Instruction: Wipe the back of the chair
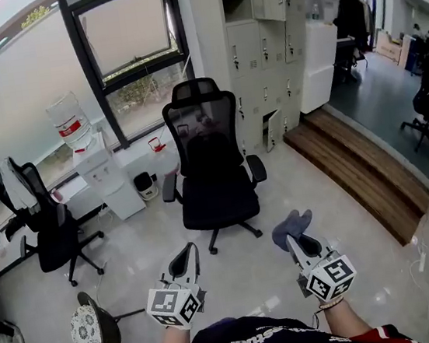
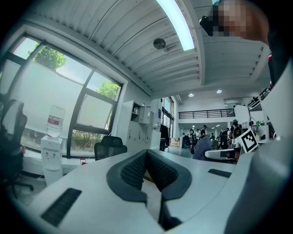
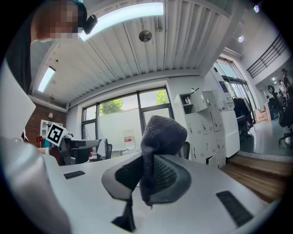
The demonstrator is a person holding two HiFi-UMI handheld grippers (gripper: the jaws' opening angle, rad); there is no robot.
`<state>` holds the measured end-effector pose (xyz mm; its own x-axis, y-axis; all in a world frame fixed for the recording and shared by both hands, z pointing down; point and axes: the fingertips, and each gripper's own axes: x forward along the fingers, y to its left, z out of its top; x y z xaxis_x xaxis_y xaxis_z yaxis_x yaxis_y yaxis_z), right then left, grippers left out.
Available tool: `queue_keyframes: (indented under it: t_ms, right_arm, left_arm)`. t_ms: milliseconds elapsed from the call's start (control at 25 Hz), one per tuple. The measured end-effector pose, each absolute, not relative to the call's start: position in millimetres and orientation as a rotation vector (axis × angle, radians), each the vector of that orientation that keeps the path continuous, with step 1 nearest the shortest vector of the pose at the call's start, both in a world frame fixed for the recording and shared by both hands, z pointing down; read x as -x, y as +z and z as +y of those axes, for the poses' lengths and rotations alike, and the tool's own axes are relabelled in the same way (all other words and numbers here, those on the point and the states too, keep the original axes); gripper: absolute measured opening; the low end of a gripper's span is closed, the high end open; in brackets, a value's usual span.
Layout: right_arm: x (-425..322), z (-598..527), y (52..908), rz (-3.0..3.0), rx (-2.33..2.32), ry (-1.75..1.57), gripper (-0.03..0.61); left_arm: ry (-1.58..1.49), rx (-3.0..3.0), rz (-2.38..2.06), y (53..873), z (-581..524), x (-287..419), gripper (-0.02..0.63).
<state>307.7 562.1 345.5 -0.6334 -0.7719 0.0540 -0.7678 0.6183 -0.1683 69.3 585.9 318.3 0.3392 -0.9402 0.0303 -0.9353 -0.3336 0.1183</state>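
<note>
Well short of the chair (image 1: 212,167), right gripper (image 1: 296,244) pinches a cloth (image 1: 291,226).

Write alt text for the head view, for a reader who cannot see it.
A black mesh-backed office chair stands on a pale glossy floor, its seat facing the person. In front of it, the right gripper is shut on a grey knitted cloth; the left gripper is shut and empty. White metal lockers and large windows stand behind the chair.

The black office chair (image 1: 212,167) — mesh back, headrest, armrests — stands upright on its wheeled base, seat facing the camera. The grey knitted cloth (image 3: 160,137) sits bunched, clamped in the right gripper (image 3: 147,171) — apart from the chair.
</note>
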Motion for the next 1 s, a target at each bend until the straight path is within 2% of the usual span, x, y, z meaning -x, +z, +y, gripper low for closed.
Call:
queue_keyframes:
  t_ms: [440,1000]
  right_arm:
    - [-303,517,358,2.817,1.332,-0.278,0.060]
    - [-211,316,362,2.827,1.358,-0.294,0.060]
  left_arm:
    - [-0.037,-2.444,-1.774,335,544,-60,0.023]
    - [-0.042,-2.448,-1.756,337,335,36,0.023]
